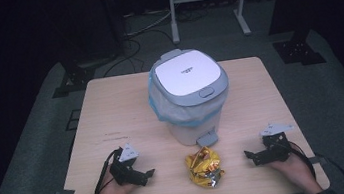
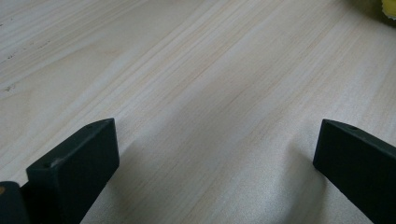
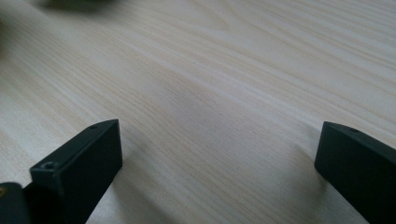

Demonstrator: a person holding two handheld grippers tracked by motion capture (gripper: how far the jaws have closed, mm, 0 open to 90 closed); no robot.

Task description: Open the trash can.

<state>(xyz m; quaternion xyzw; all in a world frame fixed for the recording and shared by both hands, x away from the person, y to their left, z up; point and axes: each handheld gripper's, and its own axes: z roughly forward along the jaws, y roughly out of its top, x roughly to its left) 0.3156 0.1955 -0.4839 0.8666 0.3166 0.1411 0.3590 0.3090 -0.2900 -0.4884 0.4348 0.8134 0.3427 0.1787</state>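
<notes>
Wrapper [image 1: 204, 167], crumpled and gold, lies on the counter [image 1: 112, 115] near the bin [image 1: 189, 94], between both grippers. Left gripper [image 1: 146, 174] and right gripper [image 1: 249, 156] rest wide open, fingers [image 2: 74, 163] empty. Bin's pedal is partly hidden behind the wrapper.

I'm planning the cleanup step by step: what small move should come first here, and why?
Probably reach the right tongs toward the crumpled wrapper: both tongs are open and empty, the left tongs too, and the wrapper lies between them before the closed bin.
</notes>
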